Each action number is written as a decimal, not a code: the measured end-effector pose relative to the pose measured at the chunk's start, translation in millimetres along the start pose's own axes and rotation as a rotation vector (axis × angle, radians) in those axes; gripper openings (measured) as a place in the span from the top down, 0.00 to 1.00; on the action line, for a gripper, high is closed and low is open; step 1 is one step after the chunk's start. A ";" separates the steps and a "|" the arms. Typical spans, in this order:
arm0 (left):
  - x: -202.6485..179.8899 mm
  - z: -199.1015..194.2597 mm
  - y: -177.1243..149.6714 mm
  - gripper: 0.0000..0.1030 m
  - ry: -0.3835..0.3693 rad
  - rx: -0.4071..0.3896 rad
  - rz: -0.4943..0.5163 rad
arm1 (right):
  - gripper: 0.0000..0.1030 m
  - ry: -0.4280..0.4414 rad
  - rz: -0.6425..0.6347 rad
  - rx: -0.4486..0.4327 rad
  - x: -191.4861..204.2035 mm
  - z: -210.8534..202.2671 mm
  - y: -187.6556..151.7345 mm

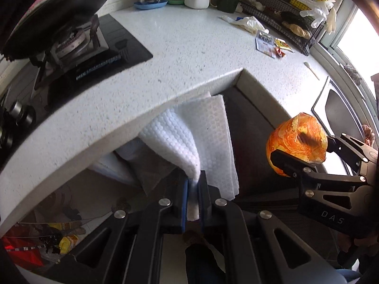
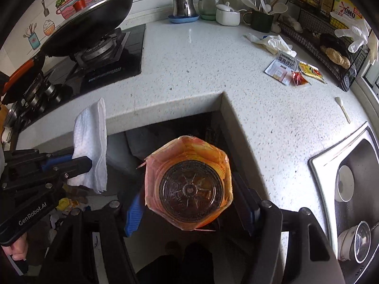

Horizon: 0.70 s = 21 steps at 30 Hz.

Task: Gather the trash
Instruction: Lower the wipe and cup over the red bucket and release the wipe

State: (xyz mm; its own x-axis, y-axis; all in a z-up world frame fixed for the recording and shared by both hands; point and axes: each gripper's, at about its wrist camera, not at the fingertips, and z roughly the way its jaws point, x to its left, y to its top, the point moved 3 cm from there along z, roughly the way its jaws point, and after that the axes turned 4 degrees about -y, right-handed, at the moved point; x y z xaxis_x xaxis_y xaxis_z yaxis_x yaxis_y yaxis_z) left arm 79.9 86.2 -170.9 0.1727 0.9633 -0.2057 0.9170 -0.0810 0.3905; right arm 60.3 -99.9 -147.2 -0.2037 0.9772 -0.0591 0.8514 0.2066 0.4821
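My left gripper (image 1: 193, 189) is shut on a white paper towel (image 1: 203, 132), held in front of the counter's inner corner, off the counter; the towel also shows in the right wrist view (image 2: 91, 146). My right gripper (image 2: 189, 203) is shut on an orange instant-noodle cup (image 2: 188, 184), its dark bottom facing the camera; the cup shows at the right of the left wrist view (image 1: 297, 142). Sachets and wrappers (image 2: 293, 71) and a small white spoon (image 2: 342, 108) lie on the white counter (image 2: 201, 71). A crumpled plastic glove (image 2: 272, 42) lies behind them.
A gas stove with a black wok (image 2: 90, 21) is at the left. A sink with bowls (image 2: 350, 189) is at the right. A wire rack (image 2: 319, 30), a utensil mug, a steel pot and a jug stand along the back. Trash lies below at lower left (image 1: 47, 243).
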 end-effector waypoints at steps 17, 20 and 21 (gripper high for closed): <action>41.9 223.7 -95.4 0.94 -0.033 0.190 0.007 | 0.37 -0.004 0.061 0.152 6.9 197.4 -105.9; 44.3 273.3 -110.1 0.94 -0.071 0.238 0.007 | 0.37 -0.007 0.089 0.173 1.0 241.9 -125.1; 44.1 288.3 -114.2 0.94 -0.078 0.252 0.012 | 0.37 -0.013 0.100 0.180 -1.1 254.5 -131.9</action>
State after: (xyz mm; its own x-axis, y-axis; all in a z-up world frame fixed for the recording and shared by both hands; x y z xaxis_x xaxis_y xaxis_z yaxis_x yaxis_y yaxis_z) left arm 86.4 64.0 -483.3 0.2018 0.9401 -0.2747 0.9738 -0.1624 0.1594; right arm 71.2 -116.0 -433.2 -0.1088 0.9936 -0.0304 0.9400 0.1128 0.3219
